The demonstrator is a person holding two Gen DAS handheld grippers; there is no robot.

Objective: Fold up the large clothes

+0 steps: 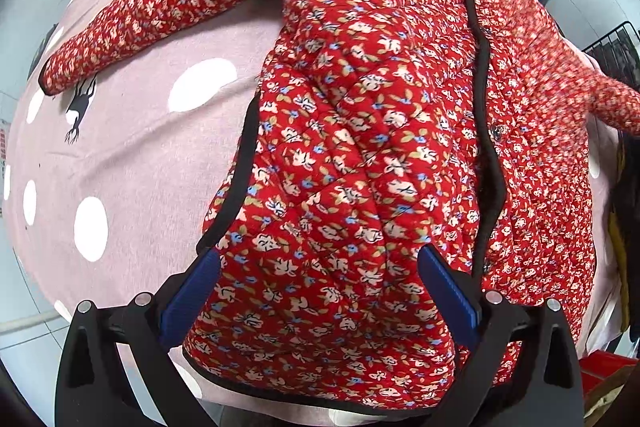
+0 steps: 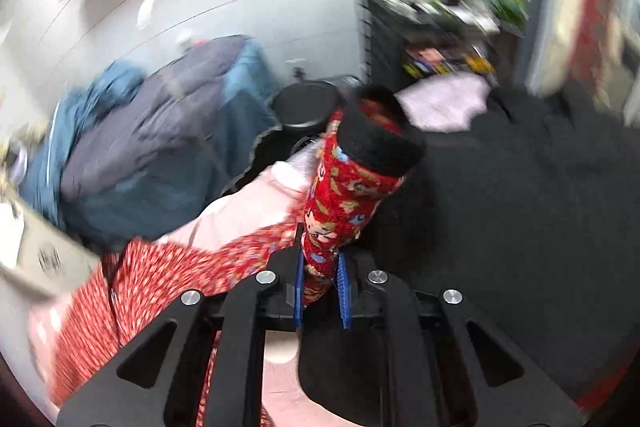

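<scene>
A red floral quilted jacket (image 1: 360,147) lies on a pink sheet with white dots (image 1: 140,147). One of its sleeves (image 1: 180,7) stretches out flat to the left. My left gripper (image 1: 324,267) points down over the jacket's lower front, its blue pads (image 1: 200,291) standing wide apart with the bulging fabric between them. The jacket's other sleeve (image 2: 348,187) is lifted off the bed, and my right gripper (image 2: 322,259) is shut on it just below the black-trimmed cuff (image 2: 376,143). That raised sleeve (image 1: 600,95) shows blurred at the right of the left wrist view.
A blue-grey padded coat (image 2: 160,131) is heaped beyond the bed's far side. A dark garment (image 2: 520,207) covers the right part of the bed. Behind it are a black round object (image 2: 304,107) and a cluttered shelf (image 2: 440,39). A wire rack (image 1: 616,55) stands at the right.
</scene>
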